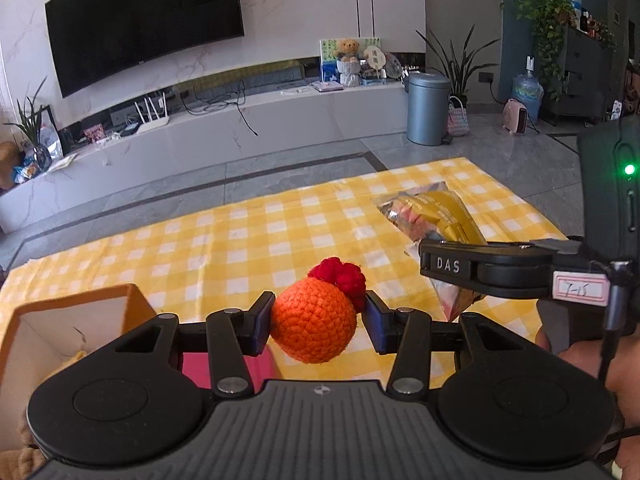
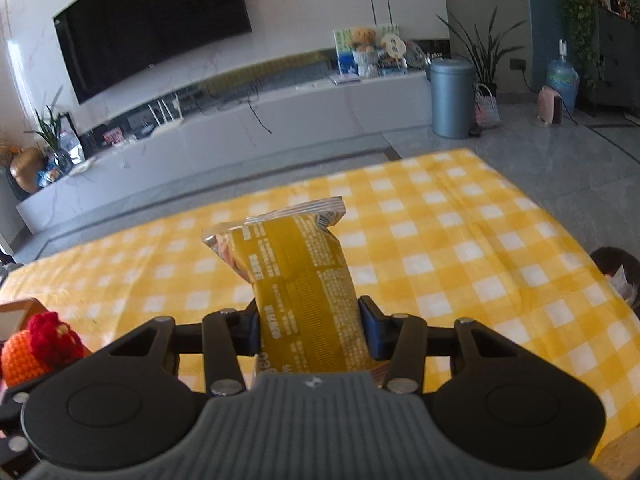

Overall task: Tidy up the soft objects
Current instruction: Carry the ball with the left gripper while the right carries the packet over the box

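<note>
In the left wrist view, our left gripper (image 1: 319,317) is clamped on the ball (image 1: 313,325), held off the cloth (image 1: 248,240) just beside the box (image 1: 72,320), likely its bin. In the right wrist view, our right gripper (image 2: 308,330) pinches the packet (image 2: 298,280) low, so its top stands clear above the cloth.

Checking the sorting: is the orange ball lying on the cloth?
No, the left gripper holds the orange ball above the cloth.
</note>
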`<state>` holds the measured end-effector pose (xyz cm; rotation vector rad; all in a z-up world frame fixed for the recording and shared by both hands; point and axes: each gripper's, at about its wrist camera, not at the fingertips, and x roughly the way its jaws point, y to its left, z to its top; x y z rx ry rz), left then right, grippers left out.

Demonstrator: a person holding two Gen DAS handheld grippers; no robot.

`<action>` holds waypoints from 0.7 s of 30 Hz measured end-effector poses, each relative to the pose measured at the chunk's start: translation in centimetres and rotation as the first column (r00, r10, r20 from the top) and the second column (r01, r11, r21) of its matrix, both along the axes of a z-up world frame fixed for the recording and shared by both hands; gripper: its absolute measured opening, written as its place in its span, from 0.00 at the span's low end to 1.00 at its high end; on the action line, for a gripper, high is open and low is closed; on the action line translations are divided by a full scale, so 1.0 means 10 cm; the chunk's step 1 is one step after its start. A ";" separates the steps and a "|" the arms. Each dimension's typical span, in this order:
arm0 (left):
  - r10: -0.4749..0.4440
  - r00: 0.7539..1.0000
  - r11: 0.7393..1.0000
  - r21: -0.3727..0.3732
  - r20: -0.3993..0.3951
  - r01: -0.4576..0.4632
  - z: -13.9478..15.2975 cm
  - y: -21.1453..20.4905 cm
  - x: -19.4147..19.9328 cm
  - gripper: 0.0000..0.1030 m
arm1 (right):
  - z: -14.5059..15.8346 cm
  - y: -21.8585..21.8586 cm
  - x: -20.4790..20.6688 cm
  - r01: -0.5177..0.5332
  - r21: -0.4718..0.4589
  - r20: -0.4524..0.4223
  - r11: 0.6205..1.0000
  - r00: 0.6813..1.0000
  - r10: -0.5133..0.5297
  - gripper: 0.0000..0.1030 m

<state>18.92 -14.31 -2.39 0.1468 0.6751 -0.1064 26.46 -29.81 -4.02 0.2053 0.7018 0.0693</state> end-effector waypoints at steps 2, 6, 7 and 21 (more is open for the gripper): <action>-0.002 1.000 1.000 0.007 0.026 0.002 0.09 0.07 -0.11 0.52 | 0.15 0.04 -0.09 -0.024 0.017 0.036 1.000 0.999 0.023 0.45; 0.022 0.993 0.999 0.025 0.114 -0.025 0.28 0.27 -0.37 0.52 | 0.44 0.22 -0.29 -0.078 0.031 0.119 0.996 0.990 0.073 0.45; 0.030 0.991 0.999 0.027 0.131 -0.034 0.32 0.33 -0.44 0.52 | 0.53 0.28 -0.35 -0.092 0.035 0.142 0.995 0.986 0.086 0.45; 0.145 0.947 0.989 -0.019 0.288 -0.146 0.79 1.47 -1.19 0.52 | 1.14 1.28 -0.94 -0.371 0.113 0.328 0.922 0.889 0.318 0.46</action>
